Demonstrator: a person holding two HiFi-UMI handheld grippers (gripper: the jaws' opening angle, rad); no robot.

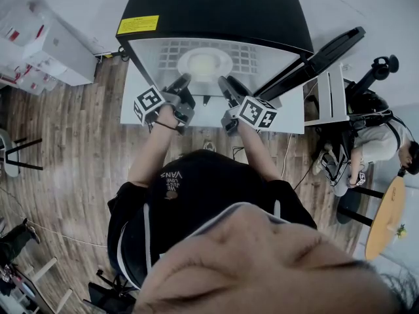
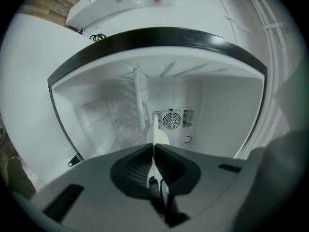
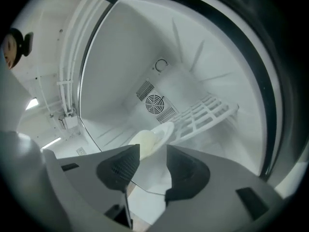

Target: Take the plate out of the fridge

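My left claw [image 2: 153,148] clamps the near-left rim of the plate [image 1: 204,64], which lies on the shelf [image 1: 254,56] in the fridge [image 1: 216,5]. My right claw [image 3: 153,151] is released nearby. I should draw the plate out level and slowly.

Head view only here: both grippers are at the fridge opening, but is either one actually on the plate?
Observer: The left gripper is shut on the plate; the rim runs edge-on between its jaws.
Operator: And the right one?
Observer: The right gripper is open. Its jaws stand apart and the pads are not pressing the plate, which lies just ahead of them.
Operator: What's behind the plate?
Observer: A round fan grille at the back of the fridge.
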